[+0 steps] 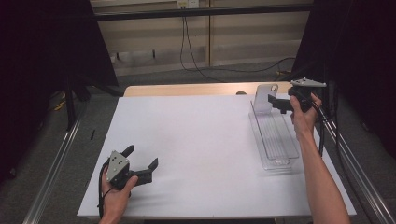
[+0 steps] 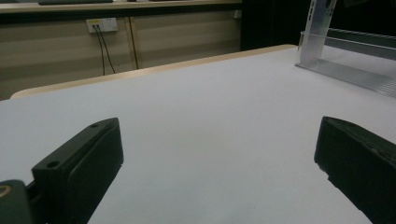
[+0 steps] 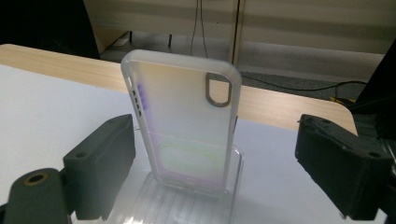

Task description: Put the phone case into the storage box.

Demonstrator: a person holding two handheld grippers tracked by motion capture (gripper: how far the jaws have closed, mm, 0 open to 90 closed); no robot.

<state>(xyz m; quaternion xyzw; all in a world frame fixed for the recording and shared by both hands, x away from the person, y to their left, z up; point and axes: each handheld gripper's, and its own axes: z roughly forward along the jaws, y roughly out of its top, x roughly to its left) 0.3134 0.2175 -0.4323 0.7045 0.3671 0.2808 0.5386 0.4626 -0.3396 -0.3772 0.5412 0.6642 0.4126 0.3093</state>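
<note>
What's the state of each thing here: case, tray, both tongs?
Case: upright, leaning on the tray's far end, not gripped.
Tray: flat on the table, holds the case.
Right tongs: open, either side of the case.
Left tongs: open, nothing between them, low over the table.

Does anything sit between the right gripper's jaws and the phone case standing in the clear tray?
Nothing visible does. The right gripper is open, its jaws apart on either side of the phone case, which stands upright at the far end of the clear tray.
</note>
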